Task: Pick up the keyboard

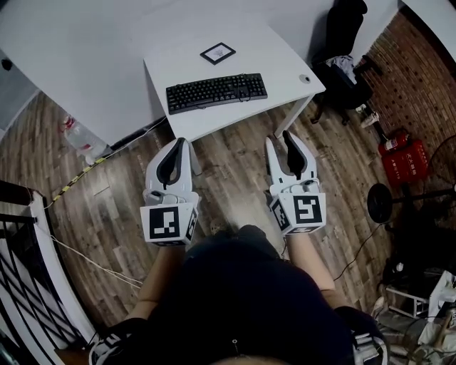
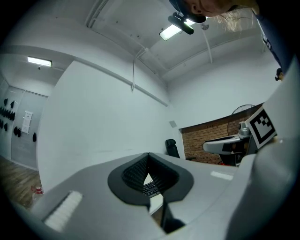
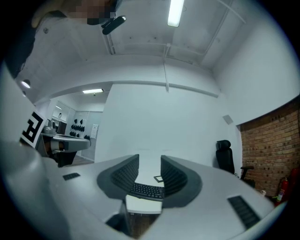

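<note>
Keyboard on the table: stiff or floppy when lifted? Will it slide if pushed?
The keyboard looks like a long, rigid plastic slab. It is probably stiff, but held at one end it may tilt down. It lies flat on the smooth white table, so a push would likely slide it, not tip it.

It looked like an office or studio-type workroom: a plain white desk with a black keyboard on it stood on a wood-plank floor, and a black office chair stood near it. White walls, a stretch of exposed brick wall, long strip lights on the ceiling and a red fire extinguisher by the brick marked it as a workplace rather than a home.
</note>
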{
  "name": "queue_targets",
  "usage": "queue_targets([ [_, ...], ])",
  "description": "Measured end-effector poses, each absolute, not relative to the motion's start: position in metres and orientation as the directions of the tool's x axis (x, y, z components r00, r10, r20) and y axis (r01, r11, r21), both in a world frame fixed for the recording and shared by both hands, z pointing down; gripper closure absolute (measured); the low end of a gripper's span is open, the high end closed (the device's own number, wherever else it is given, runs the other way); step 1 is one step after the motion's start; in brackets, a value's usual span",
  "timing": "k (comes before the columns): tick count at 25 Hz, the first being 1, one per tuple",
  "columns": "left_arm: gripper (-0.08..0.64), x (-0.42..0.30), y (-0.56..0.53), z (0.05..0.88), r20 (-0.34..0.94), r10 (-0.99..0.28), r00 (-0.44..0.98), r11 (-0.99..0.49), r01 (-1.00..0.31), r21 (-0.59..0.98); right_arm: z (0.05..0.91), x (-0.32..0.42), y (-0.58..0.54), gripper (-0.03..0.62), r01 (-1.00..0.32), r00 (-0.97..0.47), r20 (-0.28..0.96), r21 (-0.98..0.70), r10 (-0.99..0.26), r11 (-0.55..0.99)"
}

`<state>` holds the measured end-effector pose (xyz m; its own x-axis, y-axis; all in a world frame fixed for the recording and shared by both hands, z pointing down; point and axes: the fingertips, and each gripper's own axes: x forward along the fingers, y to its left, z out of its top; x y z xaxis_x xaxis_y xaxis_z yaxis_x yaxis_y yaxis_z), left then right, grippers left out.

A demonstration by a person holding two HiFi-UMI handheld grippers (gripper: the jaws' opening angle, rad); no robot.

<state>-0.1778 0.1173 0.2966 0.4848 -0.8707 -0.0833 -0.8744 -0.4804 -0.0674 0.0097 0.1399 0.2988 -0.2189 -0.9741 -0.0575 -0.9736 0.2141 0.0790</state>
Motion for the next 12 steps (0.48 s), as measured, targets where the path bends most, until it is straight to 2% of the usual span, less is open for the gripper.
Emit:
queue_targets([
  [12, 0.549, -0.172, 0.067, 0.304, -0.085, -0.865, 0.495, -0.493, -0.869, -0.047, 0.301, 0.013, 0.091, 0.459, -0.972, -0.228, -0.055, 0.074, -0.972, 0.224],
])
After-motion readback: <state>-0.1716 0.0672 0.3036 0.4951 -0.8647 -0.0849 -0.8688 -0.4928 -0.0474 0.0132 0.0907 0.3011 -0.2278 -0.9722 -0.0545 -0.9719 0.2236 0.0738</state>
